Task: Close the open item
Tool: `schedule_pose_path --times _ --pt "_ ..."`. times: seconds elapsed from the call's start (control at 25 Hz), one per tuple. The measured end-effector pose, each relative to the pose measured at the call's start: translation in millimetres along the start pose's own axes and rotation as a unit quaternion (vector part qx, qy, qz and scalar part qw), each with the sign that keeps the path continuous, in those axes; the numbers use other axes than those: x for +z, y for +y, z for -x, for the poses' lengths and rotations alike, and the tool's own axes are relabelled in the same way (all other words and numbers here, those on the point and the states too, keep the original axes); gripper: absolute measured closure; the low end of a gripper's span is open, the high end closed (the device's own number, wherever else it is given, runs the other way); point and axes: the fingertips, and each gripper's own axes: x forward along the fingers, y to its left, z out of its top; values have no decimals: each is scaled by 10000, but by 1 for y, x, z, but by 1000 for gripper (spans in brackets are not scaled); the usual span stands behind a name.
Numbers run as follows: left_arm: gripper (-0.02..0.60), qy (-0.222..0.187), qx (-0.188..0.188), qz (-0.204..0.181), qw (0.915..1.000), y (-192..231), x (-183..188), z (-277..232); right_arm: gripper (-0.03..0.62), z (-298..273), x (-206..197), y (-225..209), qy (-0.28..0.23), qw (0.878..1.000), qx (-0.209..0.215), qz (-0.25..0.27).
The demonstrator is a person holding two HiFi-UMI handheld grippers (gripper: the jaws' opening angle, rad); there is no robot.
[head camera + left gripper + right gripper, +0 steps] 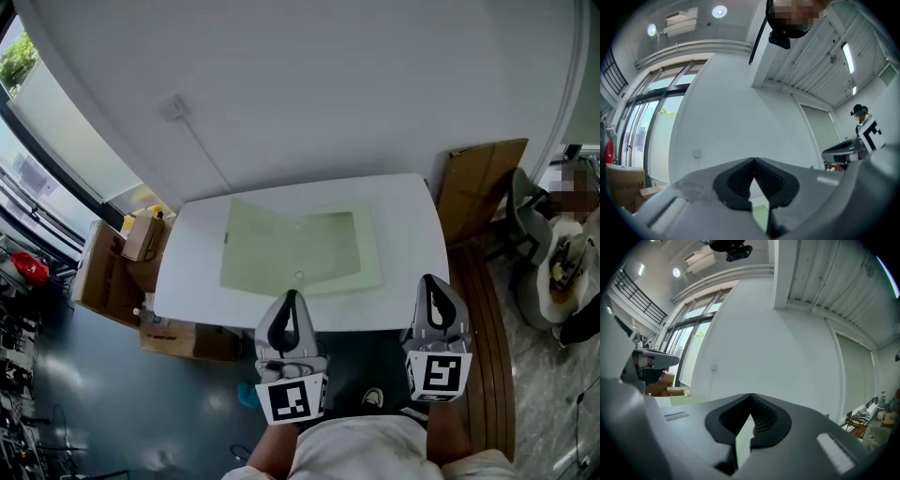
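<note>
at the far left of the head view, brown cardboard boxes (pixel 105 274) stand on the dark floor just beside the white rectangular table (pixel 403 234), which is set against a white wall. a small white wall socket (pixel 173 108) sits on that wall, and a thin cable runs from it down toward the table's back edge.

the pale green flat folder-like item (pixel 300 251) lies open on the table, a little left of its middle, with two leaves spread out side by side (whether it is a folder or a shallow case cannot be told from here). nothing touches it.

the left claw (pixel 291 297) hangs off the near edge of the table, in front of the green item and apart from it. its own view shows the two dark ribbed pads pressed together at the tips with nothing pinched between them. a sliver of green shows through the gap below the tips.

the right claw (pixel 430 280) is held near the table's front right corner, well apart from the green item. its pads are likewise pressed together at the tips and hold nothing.

further right, a flat brown cardboard sheet (pixel 480 187) leans against the wall just past the table's right end, with a dark chair (pixel 527 223) beside it.
</note>
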Motion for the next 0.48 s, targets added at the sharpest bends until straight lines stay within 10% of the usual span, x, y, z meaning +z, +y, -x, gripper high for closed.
schedule_pose_path --times 0.48 --pt "581 191 590 -73 9980 41 -25 -22 592 -62 -16 33 103 9980 626 -32"
